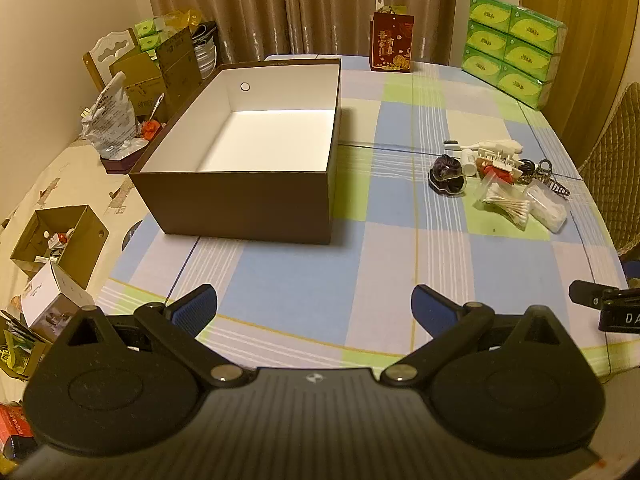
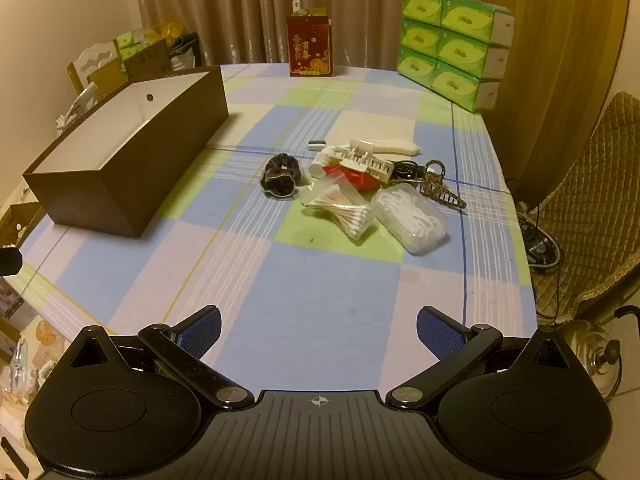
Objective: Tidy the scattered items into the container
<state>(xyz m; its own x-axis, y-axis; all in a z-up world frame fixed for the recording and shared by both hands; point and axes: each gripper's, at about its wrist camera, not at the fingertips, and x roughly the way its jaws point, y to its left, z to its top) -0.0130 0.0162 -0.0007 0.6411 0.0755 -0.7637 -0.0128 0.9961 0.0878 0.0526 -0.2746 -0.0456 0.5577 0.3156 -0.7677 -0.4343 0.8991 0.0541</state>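
Jaws on both the left gripper [image 1: 315, 306] and right gripper [image 2: 319, 330] are standing wide and empty above the desk [image 2: 312, 300]; the right should be reaching first for the cotton swabs [image 2: 342, 210] heaped beside the empty brown box [image 1: 256, 148].

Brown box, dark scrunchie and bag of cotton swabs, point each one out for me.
brown box [image 1: 236, 204], left wrist view, near outer wall.
dark scrunchie [image 2: 280, 176], right wrist view, its fabric ring.
bag of cotton swabs [image 2: 340, 210], right wrist view, bundle's middle.
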